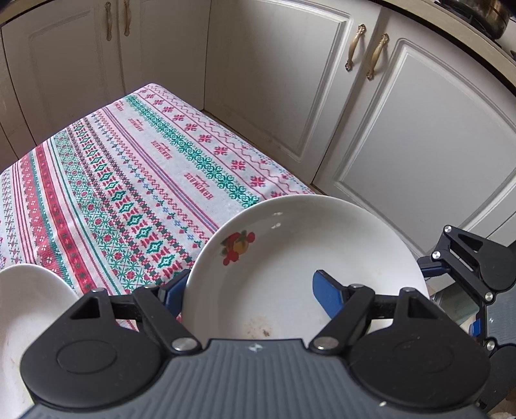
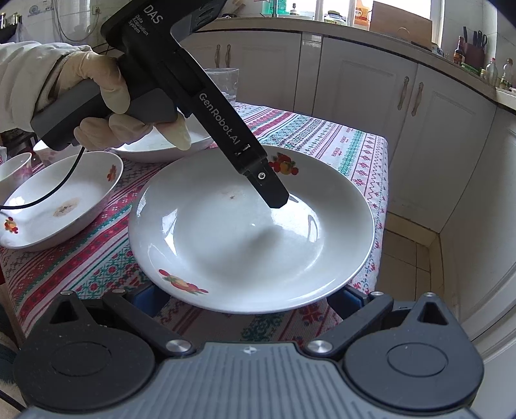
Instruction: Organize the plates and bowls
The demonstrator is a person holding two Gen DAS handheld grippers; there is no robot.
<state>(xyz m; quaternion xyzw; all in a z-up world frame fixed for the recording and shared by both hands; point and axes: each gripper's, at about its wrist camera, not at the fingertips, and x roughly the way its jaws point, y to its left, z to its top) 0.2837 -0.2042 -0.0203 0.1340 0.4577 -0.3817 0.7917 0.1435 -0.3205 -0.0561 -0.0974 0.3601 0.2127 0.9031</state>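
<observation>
White plate (image 2: 225,245) with red-and-orange fruit prints, red, green and white patterned tablecloth (image 1: 129,180), cream cupboards (image 1: 403,129) behind

The plate (image 2: 251,232) hides the right hand-held gripper (image 2: 251,298) fingertips, so its grip is perhaps unreadable.

This is a home kitchen. Cream panelled cabinet doors (image 1: 274,80) with curved brass handles (image 1: 354,46) run along two walls under a countertop (image 2: 371,27) crowded with bottles (image 2: 490,69), jars and a knife block (image 2: 474,51) beside a window (image 2: 335,8), and pale tiles cover the floor (image 2: 409,258). In front of them stands a worktop under a cross-stitch patterned tablecloth (image 1: 129,180) in red, green and white, set with used white plates (image 2: 251,232) bearing fruit motifs, a bowl (image 2: 58,199) and a clear glass (image 2: 224,80).
</observation>
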